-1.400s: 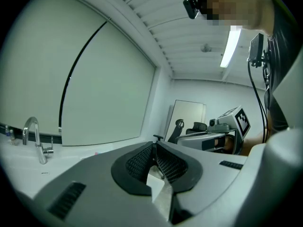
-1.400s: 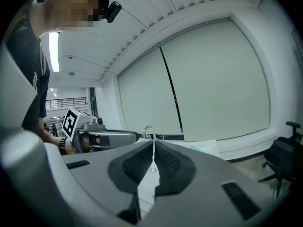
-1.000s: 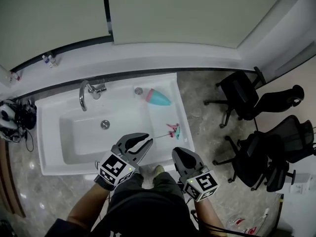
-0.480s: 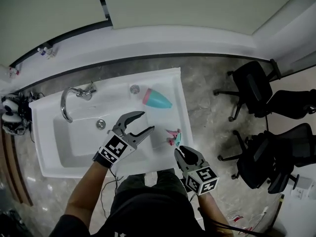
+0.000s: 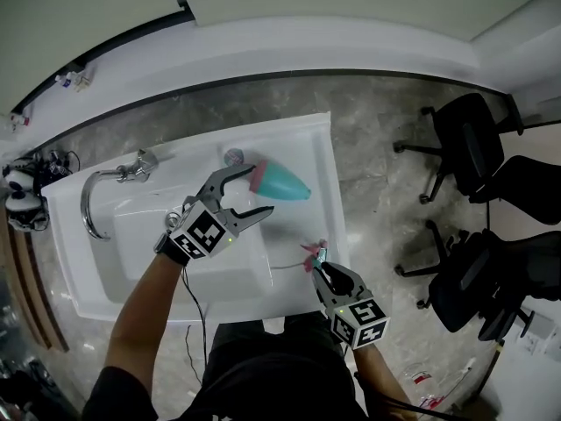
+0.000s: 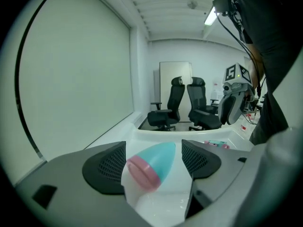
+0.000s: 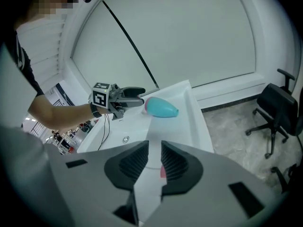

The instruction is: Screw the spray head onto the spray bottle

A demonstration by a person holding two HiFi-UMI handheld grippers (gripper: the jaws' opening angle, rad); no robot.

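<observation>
While left gripper (image 5: 258,190) fingers, having just been opening, straddle the spray bottle (image 5: 286,182), right gripper (image 5: 320,267) fingers sit narrowly apart at the spray head (image 5: 309,252).

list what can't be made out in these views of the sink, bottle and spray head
Spray head: head view, small and partly under the right gripper, whose fingers have just opened a little; right gripper view shows only a pink sliver between them.
Bottle neck: left gripper view, blurred, too close.
Sink near rim: head view, partly hidden by the person's left arm.
Small items on the ledge: head view, too small to identify.
</observation>
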